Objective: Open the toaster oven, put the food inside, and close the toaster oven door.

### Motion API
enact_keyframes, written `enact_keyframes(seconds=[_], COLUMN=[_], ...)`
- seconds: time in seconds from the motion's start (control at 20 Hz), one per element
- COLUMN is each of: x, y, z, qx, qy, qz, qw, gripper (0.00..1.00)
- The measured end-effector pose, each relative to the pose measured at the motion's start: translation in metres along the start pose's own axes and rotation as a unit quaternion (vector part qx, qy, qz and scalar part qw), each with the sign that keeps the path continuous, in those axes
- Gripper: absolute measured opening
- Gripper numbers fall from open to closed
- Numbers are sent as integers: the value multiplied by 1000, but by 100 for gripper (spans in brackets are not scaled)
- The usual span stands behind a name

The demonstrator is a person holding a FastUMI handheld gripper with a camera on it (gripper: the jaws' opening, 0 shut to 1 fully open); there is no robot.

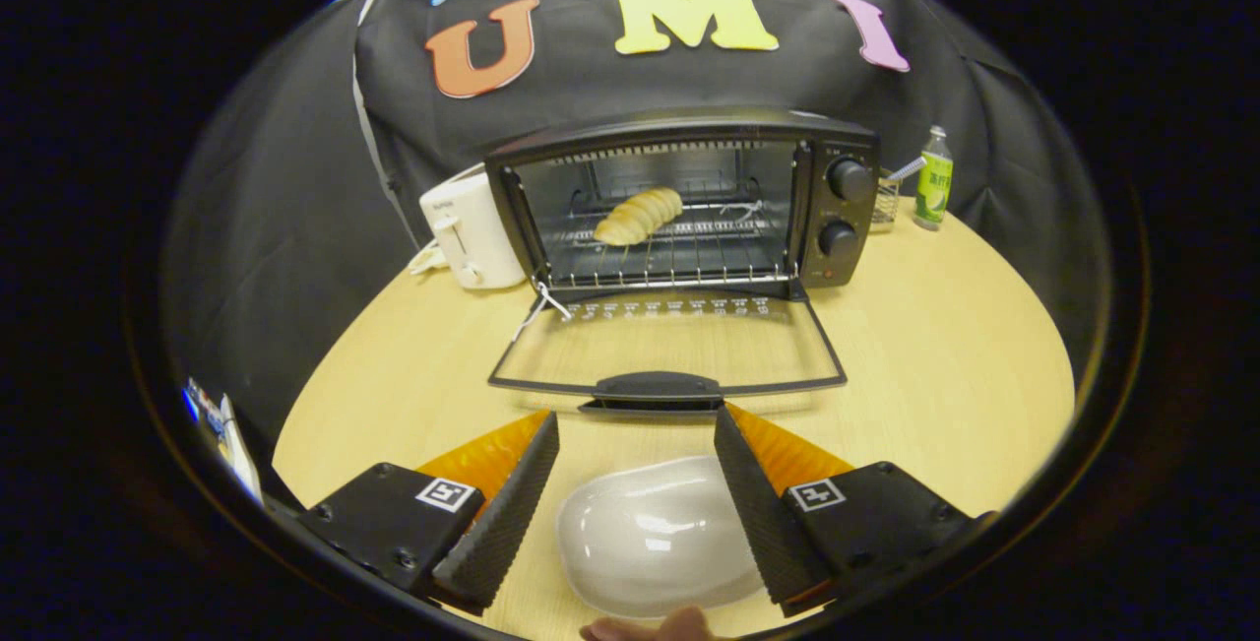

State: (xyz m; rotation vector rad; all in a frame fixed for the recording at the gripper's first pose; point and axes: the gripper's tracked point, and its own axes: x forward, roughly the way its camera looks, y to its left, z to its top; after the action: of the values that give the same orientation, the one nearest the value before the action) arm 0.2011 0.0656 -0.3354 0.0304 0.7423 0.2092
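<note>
Looking along my fingers (636, 444), I see them spread wide and grasping nothing, hovering above the wooden surface (945, 355). Between them lies a white oval dish (655, 533), bare inside, and neither finger touches it as far as I can tell. A fingertip of a person's hand (655, 627) shows at the dish's near rim.

Just beyond the fingertips, the toaster oven (689, 203) stands with its glass door (669, 346) dropped flat onto the surface, the door handle (658, 387) pointing toward me. Inside, a ridged piece of bread (640, 216) rests on the wire rack (679, 252), toward the left of the chamber. Two knobs (845, 210) sit one above the other on the oven's right panel.

A white toaster (471, 227) stands just beside the oven's left wall. Past the oven's right side I see a small wire basket (886, 200) and, next to it, a green bottle (933, 180) standing upright.
</note>
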Motion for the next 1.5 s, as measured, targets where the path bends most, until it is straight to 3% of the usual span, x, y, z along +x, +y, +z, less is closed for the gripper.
enact_keyframes(seconds=[0.4,0.7,1.1,1.3,1.5], x=[33,39,22,-12,-19], y=[-15,-15,-10,0,4], z=[-12,-12,14,63,99], qx=[-9,-50,-60,-61,-63], qy=[45,60,-13,-94,-136], qz=[-28,-60,-77,-74,-73], qw=[999,995,995,991,986], gripper=[100,100,100,100,100])
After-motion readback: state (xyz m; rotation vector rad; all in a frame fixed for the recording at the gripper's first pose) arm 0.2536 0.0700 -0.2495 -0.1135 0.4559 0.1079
